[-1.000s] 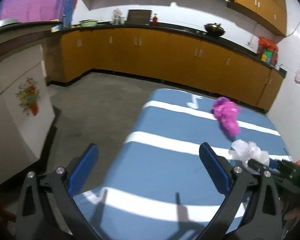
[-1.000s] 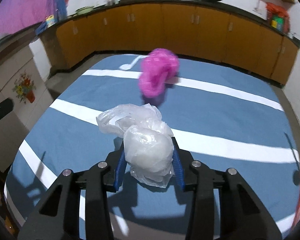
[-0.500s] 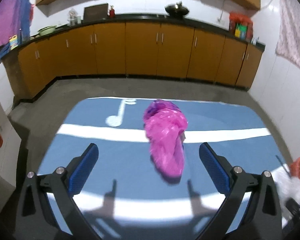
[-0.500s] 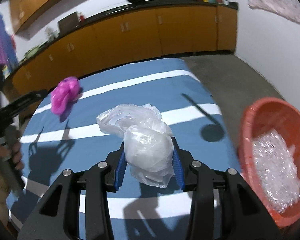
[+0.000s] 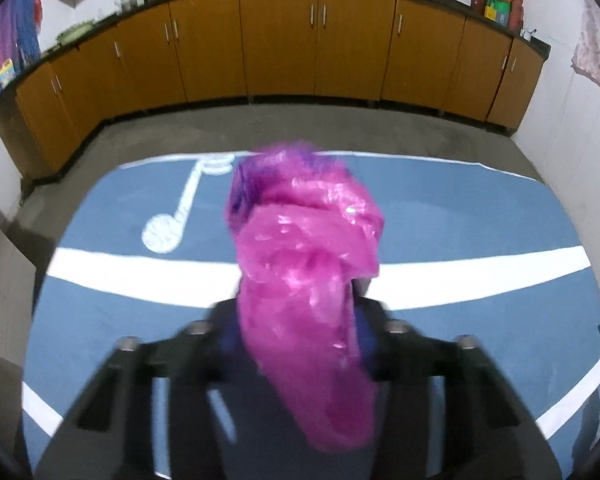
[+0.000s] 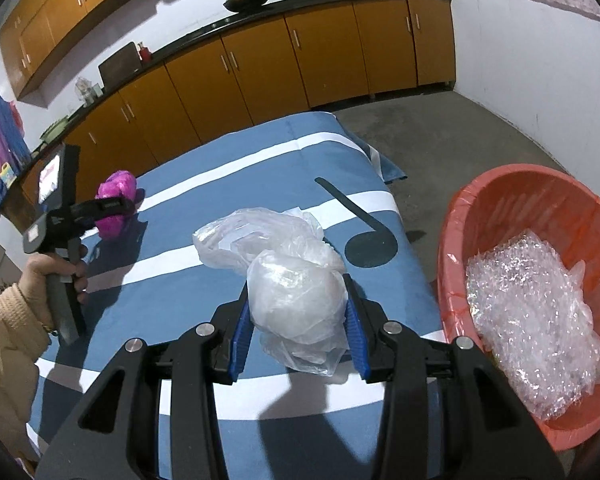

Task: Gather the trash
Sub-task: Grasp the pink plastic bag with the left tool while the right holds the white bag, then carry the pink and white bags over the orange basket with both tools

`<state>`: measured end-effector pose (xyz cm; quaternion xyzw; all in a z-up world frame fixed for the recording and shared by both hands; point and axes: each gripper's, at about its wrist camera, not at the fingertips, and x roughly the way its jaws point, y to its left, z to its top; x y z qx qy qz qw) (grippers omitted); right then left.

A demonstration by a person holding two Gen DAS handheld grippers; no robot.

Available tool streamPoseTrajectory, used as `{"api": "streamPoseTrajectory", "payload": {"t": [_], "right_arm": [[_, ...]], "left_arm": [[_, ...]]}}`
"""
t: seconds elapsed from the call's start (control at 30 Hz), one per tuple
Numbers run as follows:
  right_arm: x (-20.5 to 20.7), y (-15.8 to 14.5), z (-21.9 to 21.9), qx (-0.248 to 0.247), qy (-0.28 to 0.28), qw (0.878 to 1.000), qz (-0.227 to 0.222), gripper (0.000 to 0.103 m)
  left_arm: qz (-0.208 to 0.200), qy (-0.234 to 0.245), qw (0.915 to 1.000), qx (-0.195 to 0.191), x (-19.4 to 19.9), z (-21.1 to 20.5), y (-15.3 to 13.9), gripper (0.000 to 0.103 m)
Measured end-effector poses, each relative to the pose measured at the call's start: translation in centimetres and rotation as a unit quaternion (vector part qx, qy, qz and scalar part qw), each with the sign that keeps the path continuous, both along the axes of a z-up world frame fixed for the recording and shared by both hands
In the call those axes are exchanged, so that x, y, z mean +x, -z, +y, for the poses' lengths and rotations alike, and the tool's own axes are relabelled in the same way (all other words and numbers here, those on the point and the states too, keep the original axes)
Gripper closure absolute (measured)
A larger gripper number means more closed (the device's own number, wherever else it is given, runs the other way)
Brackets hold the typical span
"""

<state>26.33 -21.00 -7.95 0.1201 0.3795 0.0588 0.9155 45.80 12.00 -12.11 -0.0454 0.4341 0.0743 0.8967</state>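
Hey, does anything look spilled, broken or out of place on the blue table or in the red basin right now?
Nothing stands out. The pink bag and clear bag are each clamped in a gripper, and the red basin sits upright holding bubble wrap.

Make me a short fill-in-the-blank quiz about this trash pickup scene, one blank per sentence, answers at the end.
1. The left gripper, whose jaws have just been closing, pinches a crumpled ____ plastic bag.
2. The right gripper is shut on a ____ plastic bag.
3. The red basin already holds ____ wrap.
4. The table cover is blue with ____ stripes.

Answers: pink; clear; bubble; white
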Motion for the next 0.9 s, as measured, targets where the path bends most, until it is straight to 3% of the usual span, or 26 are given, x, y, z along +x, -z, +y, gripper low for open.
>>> {"api": "streamPoseTrajectory", "payload": {"t": [0.13, 0.4, 0.9], "right_arm": [[-0.7, -0.4, -0.4, 0.002, 0.004, 1.0, -0.003, 0.062], [-2.8, -2.0, -1.4, 0.018, 0.02, 0.999, -0.02, 0.061], [-9.4, -6.3, -4.0, 0.023, 0.052, 0.996, -0.064, 0.061]], "left_arm": [[-0.007, 0.01, 0.9998, -0.013, -1.2, -0.1, -0.1, 0.076], [-0.049, 0.033, 0.9979, 0.027, -8.0, -2.1, -2.8, 0.077], [-0.118, 0.092, 0.9883, 0.03, -20.8, -8.0, -9.7, 0.077]]}}
